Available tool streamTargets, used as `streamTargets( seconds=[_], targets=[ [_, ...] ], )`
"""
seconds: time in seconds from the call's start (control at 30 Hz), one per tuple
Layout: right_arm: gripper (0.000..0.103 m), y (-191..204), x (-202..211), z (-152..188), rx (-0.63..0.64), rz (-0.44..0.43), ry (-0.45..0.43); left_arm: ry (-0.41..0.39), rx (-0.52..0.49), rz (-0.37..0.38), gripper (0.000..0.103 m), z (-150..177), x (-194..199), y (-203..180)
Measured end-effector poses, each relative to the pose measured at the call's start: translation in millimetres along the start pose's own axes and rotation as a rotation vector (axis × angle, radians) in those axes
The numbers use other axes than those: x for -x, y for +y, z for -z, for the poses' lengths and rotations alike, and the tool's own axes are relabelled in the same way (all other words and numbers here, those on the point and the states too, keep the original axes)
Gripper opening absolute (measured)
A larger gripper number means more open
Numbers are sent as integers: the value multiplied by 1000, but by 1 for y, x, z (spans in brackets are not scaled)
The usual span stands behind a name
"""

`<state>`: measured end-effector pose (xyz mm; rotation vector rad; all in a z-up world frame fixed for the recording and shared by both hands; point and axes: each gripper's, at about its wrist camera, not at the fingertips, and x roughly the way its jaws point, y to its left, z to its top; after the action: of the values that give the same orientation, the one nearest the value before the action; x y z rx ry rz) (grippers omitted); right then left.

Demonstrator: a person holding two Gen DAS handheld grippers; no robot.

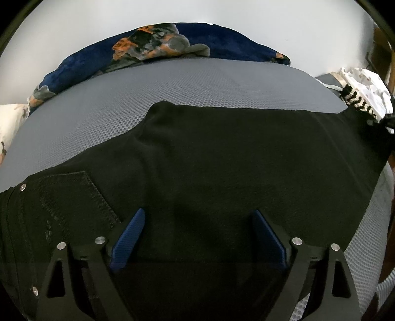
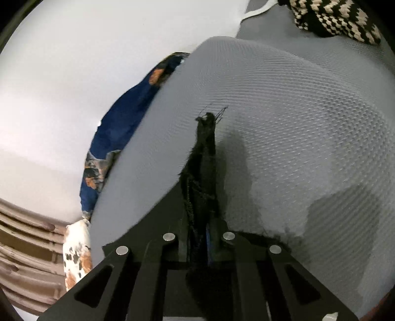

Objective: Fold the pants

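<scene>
Pants (image 1: 222, 160), one black pair, lie under the spread left claw (image 1: 197, 217); right claw (image 2: 201, 232) clamps their edge.

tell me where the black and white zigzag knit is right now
The zigzag knit lies at the top right of the right wrist view, on the far end of the grey mattress, beyond the black pants.

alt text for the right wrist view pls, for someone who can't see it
The right gripper is shut on a frayed edge of the black denim pants, which stands up between its fingers above a grey mesh mattress. A navy floral blanket lies along the mattress's left edge, and a black-and-cream zigzag knit sits at top right.
</scene>
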<state>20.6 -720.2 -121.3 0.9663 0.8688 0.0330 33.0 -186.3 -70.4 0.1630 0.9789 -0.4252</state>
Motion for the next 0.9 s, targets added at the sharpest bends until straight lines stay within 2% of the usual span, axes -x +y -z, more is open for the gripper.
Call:
streamTargets(
  seconds=[0.1,0.27,0.43,0.57,0.9],
  targets=[
    [9,28,-6,5,19,-11,1,23,3,31,89,-3,3,1],
    [9,82,-17,17,88,-56,32,34,98,124,89,-3,15,15],
    [9,130,-46,38,164,-55,92,-13,103,132,89,1,32,21],
    [9,151,-72,61,205,-37,148,-25,108,137,89,6,41,29],
    [9,208,-136,125,307,-82,298,-53,131,127,89,23,59,51]
  ],
)
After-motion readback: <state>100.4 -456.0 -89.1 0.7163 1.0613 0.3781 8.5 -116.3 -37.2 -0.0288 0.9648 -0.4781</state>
